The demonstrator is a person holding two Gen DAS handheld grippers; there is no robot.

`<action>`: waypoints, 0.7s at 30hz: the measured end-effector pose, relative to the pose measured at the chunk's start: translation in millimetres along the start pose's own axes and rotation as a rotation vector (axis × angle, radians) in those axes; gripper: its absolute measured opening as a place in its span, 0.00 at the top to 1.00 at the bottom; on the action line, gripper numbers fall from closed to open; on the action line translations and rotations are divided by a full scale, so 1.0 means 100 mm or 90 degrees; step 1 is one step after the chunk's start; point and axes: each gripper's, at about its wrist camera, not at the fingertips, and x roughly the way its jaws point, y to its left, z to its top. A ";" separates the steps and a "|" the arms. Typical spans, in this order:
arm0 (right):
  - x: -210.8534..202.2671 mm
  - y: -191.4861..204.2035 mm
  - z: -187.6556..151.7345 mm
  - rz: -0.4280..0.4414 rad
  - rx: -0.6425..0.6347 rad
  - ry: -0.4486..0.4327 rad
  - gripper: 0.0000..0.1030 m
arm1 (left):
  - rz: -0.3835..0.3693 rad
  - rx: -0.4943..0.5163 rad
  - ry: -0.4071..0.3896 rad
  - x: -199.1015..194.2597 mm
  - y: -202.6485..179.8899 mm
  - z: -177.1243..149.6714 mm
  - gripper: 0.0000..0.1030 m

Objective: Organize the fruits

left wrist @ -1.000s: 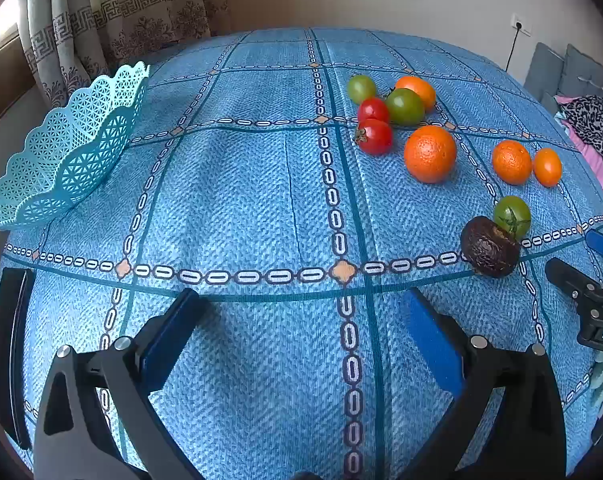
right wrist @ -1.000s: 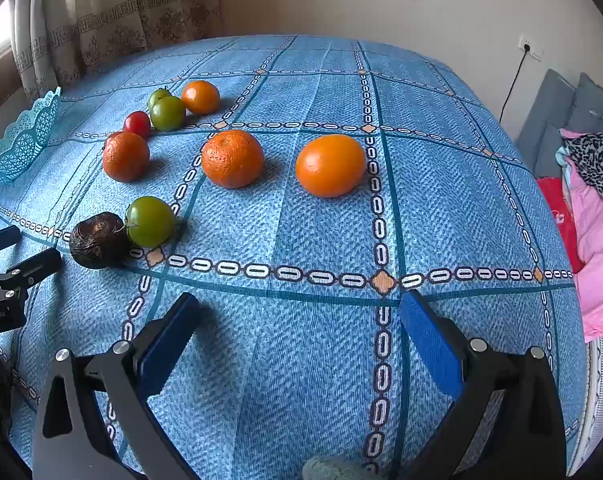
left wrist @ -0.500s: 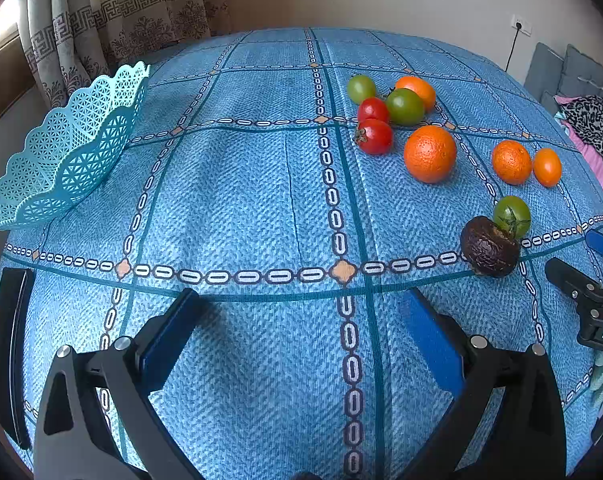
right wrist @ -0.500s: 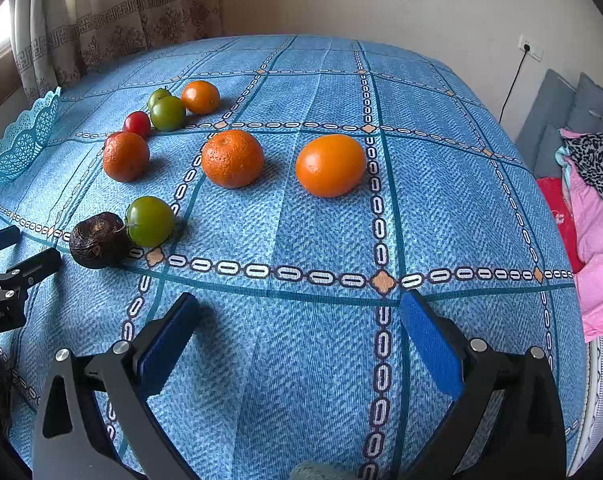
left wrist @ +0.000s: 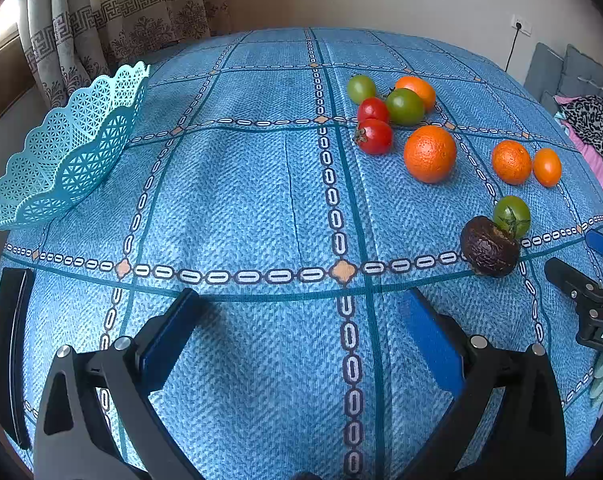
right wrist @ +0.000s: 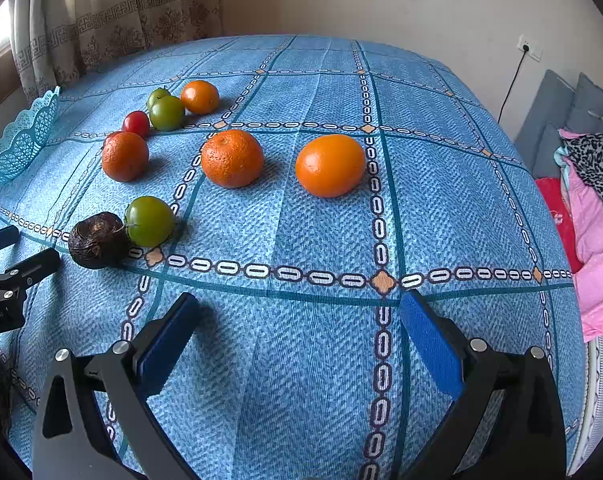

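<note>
Above the blue woven cloth (left wrist: 237, 200), the left hand-held gripper (left wrist: 301, 316) and right hand-held gripper (right wrist: 299, 316) both gape wide, blue-padded, holding nothing, bare cloth ahead of each. Fruit lies loose: a wrinkled dark fruit (right wrist: 97, 240) touches a smooth green tomato (right wrist: 149, 221); pitted oranges (right wrist: 232, 158) sit beyond. The lattice plastic basket (left wrist: 69, 152) sits at the desk's left edge, whole only in the left view.
</note>
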 end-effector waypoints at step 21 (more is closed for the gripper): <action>0.00 0.01 0.00 0.000 0.000 0.000 0.05 | 0.000 0.000 0.000 0.00 0.00 0.00 0.02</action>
